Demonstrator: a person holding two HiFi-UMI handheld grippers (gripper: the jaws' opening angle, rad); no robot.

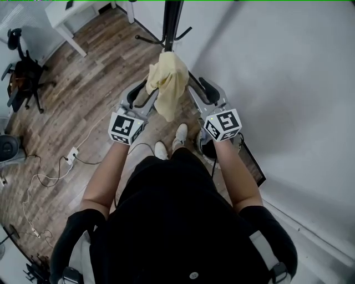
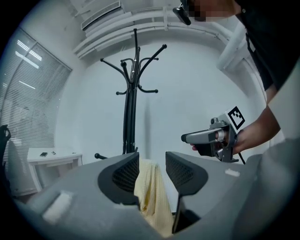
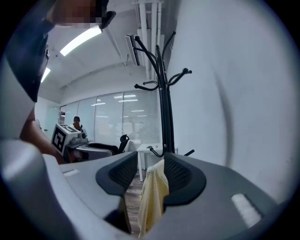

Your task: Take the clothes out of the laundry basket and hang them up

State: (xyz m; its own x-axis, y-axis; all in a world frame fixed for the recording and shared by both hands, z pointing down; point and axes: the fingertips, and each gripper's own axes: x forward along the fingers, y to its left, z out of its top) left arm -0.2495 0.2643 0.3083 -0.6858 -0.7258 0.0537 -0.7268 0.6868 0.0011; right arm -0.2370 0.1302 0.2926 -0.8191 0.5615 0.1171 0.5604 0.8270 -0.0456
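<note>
Yellow cloth (image 1: pixel 169 83) hangs in the air btwn your two grippers, clear of the wood floor (image 1: pixel 83 105), right in front of you and above your white shoes (image 1: pixel 179 136). Your left gripper (image 2: pixel 152 165) has its jaws drawn in narrow w/ one edge of the cloth caught btwn them; the fabric bunches against the pad on the left of that view and drops out of the bottom of the pic. Your right gripper (image 3: pixel 150 165) does the same on the other edge: jaws close in, cloth pinched btwn them, lying against the pad on the right and trailing down. Both grippers point roughly level, side by side, marker cubes facing up at you in the head view. Black coat rack (image 1: pixel 172 22) stands straight ahead by the white wall (image 1: pixel 288 83), and the cloth is apart from it, on your side. Off to your left: white table (image 1: pixel 69 16), black office chair (image 1: pixel 22 72), cables (image 1: pixel 50 177) trailing over the floor
</note>
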